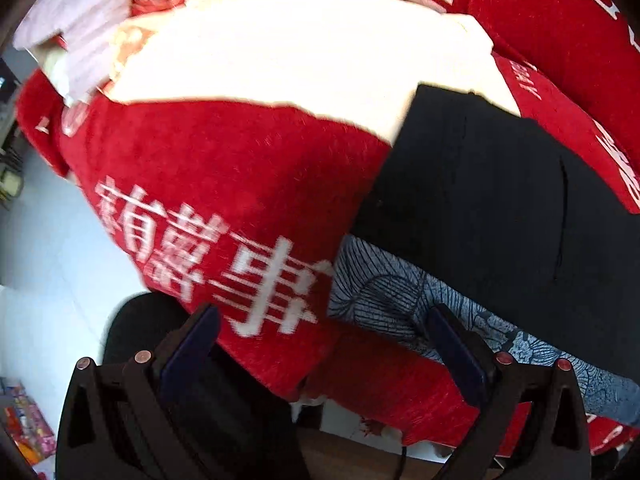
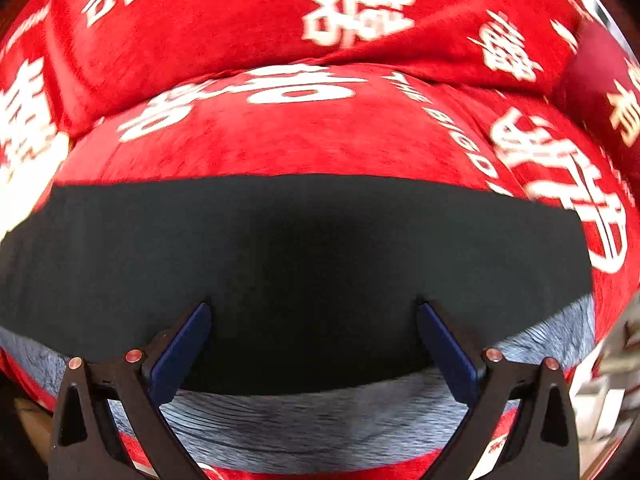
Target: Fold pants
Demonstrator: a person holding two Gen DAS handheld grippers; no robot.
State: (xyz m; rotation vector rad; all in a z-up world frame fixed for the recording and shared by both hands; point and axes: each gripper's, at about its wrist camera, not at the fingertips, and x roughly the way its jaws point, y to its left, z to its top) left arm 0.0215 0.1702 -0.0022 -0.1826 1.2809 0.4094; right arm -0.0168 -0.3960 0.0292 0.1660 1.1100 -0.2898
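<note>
The black pants [image 2: 304, 264] lie flat in a folded rectangle on a red plush blanket [image 2: 304, 140] with white characters. In the left wrist view the pants [image 1: 488, 208] lie at the right. My left gripper [image 1: 324, 316] is open and empty, hovering over the blanket's front edge, left of the pants. My right gripper [image 2: 314, 312] is open and empty, its blue-padded fingers spread just above the near edge of the pants.
A grey-blue leaf-patterned sheet [image 1: 400, 292] shows under the near edge of the pants and also in the right wrist view [image 2: 320, 420]. A cream cloth [image 1: 288, 52] lies beyond on the blanket. Clutter of fabrics [image 1: 80, 24] sits far left. Pale floor [image 1: 44, 264] lies below left.
</note>
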